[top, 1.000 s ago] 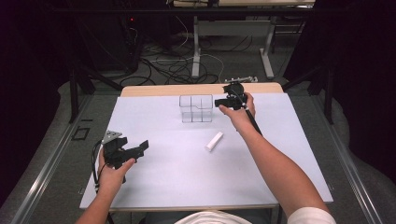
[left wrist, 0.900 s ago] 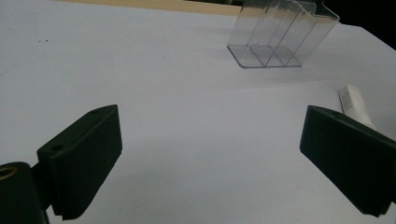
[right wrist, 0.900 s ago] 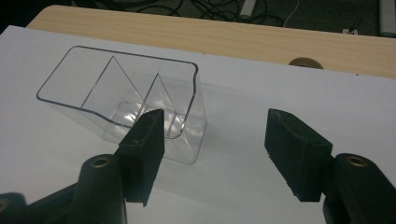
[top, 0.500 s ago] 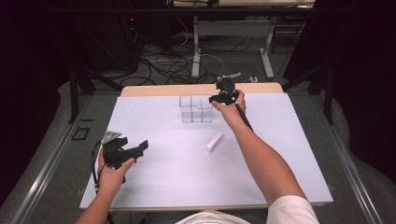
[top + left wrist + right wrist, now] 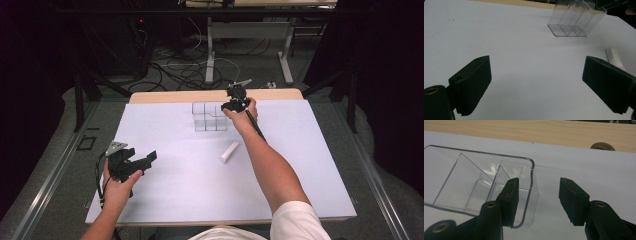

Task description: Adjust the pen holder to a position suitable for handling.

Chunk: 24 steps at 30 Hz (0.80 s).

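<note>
A clear plastic organizer (image 5: 209,116) with several compartments stands at the back middle of the white sheet (image 5: 175,200). My right gripper (image 5: 231,106) hovers at its right end, open. In the right gripper view the organizer (image 5: 474,177) has its right wall between the two jaws of my right gripper (image 5: 539,181), and nothing is gripped. A white tube (image 5: 229,151) lies on the sheet nearer the person. My left gripper (image 5: 146,161) rests low at the front left, open wide and empty. From the left gripper (image 5: 537,60) the organizer (image 5: 574,20) and the tube (image 5: 615,57) lie well ahead.
Behind the sheet runs a strip of bare wooden tabletop (image 5: 170,96); in the right gripper view it carries a round fitting (image 5: 602,146). Cables and table legs (image 5: 210,55) are on the floor beyond. The right forearm (image 5: 265,160) crosses the sheet diagonally.
My right gripper has moved a little left, up to the organizer's right end. The left gripper has stayed where it was.
</note>
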Motion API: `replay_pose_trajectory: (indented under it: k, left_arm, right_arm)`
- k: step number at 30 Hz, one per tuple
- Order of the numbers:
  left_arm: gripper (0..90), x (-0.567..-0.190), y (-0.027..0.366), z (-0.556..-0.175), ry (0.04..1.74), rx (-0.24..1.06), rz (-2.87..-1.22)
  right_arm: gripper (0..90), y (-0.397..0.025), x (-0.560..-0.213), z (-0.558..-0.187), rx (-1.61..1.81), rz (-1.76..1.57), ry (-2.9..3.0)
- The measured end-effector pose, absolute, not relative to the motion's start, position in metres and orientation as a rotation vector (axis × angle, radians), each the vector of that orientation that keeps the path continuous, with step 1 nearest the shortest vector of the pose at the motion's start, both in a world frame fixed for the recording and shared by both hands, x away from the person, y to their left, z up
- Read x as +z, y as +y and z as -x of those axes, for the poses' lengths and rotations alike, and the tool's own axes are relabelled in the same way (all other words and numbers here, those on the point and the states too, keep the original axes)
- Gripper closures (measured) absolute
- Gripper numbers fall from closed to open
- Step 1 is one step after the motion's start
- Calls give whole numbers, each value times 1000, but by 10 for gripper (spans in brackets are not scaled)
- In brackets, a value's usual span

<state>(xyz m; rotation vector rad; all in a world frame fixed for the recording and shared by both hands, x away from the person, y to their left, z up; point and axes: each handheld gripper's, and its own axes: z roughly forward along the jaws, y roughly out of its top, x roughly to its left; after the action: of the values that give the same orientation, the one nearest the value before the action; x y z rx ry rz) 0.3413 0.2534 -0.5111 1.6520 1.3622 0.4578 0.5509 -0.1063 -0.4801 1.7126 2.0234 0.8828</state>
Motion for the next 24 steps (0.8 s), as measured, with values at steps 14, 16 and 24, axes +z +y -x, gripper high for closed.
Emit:
replay_pose_trajectory:
  k: [14,16,24]
  left_arm:
    - [90,-512,252,-342,1365,453,-1661]
    - [90,-513,252,-342,1365,451,-1662]
    - [94,-513,251,-341,1365,446,-1663]
  right_arm:
    - [640,-104,-490,-554,871,-1793,2018]
    - [655,-104,-492,-555,912,-1808,2011]
    - [742,-98,-494,-553,919,-1874,2003]
